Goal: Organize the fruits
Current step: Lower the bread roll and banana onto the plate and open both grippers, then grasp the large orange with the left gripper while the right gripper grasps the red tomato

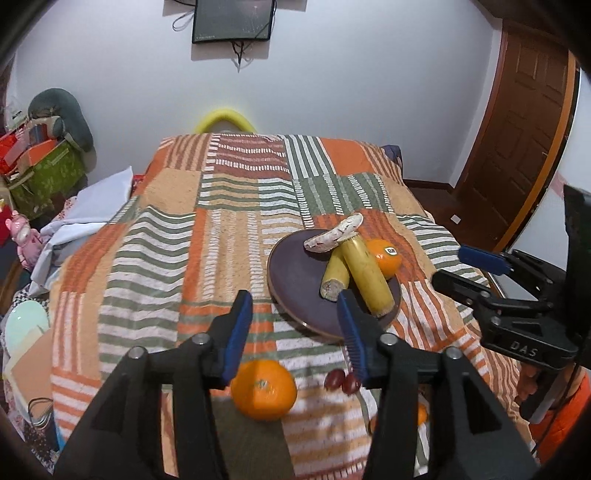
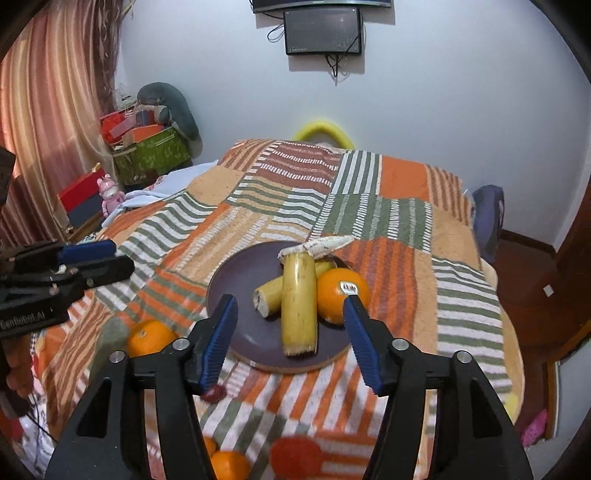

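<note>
A dark purple plate [image 1: 295, 273] [image 2: 236, 280] lies on the striped bed cover. It holds a long yellow fruit piece [image 1: 367, 280] [image 2: 297, 306], a shorter yellow piece [image 1: 334, 275] [image 2: 269, 291], a white, red-speckled piece [image 1: 334, 234] [image 2: 321, 245] and a stickered orange [image 1: 386, 256] [image 2: 338, 295]. My left gripper [image 1: 293, 299] [image 2: 122, 257] hovers open and empty, near side of the plate. Below it lie a loose orange [image 1: 264, 389] [image 2: 149, 338] and two small red fruits [image 1: 341, 380]. My right gripper [image 2: 290, 301] [image 1: 448, 266] is open and empty, short of the plate.
More oranges [image 2: 229, 465] and a red fruit [image 2: 295, 456] lie at the near edge of the bed. Boxes and a pink toy [image 2: 110, 194] crowd the left side. A wooden door [image 1: 517, 147] stands at the right, and a screen [image 1: 232, 20] hangs on the far wall.
</note>
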`<state>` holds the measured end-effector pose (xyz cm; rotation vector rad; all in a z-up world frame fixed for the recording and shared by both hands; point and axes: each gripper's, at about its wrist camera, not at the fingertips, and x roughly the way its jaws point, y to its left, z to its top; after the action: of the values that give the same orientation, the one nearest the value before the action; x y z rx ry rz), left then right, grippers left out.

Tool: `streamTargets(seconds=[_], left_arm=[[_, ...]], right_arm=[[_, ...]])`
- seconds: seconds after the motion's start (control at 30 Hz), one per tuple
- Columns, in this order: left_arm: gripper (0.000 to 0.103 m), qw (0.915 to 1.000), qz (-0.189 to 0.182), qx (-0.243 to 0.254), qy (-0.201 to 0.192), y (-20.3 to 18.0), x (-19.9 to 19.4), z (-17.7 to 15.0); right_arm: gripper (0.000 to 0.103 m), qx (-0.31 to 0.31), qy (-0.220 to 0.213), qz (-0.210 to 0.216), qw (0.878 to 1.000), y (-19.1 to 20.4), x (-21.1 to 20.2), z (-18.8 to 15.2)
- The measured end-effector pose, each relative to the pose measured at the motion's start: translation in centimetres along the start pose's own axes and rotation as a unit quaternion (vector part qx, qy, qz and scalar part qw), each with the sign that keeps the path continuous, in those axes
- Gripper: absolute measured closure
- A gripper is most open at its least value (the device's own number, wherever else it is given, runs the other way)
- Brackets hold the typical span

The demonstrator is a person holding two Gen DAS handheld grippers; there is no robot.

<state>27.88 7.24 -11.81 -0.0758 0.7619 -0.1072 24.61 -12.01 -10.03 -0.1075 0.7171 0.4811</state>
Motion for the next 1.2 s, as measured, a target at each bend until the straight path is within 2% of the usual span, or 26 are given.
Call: streamTargets(seconds=[0.1,0.3,0.43,0.9,1.2], left_arm=[[0.045,1.0,0.008,0.001,-0.006,0.0,-1.5,-0.7],[0.038,0.9999,0.016,0.003,0.006,0.4,-3.1,-2.7],[0.033,0.9997,0.006,-0.014,0.019,1.1,-3.0,-4.0],[0.032,0.9932,0.017,-0.033,0.111,2.9,3.2,-9.2],[0.032,0.9914,0.006,-0.036,0.126,3.0,6.0,-9.2]], right_arm=[[0.041,0.001,-0.001,-0.006,1.0,0.3,-1.1,-0.9],[0.04,-0.001,0.014,-0.018,1.0,0.7,-2.2,-3.3],[0.04,0.003,0.032,-0.025,0.999,0.6,-1.9,-4.8],[0.04,0.059,0.112,-0.019,0.992,-1.1,2.1,-10.4],[0.04,0.073,0.135,-0.009,0.988,-1.3,4.0,-11.8]])
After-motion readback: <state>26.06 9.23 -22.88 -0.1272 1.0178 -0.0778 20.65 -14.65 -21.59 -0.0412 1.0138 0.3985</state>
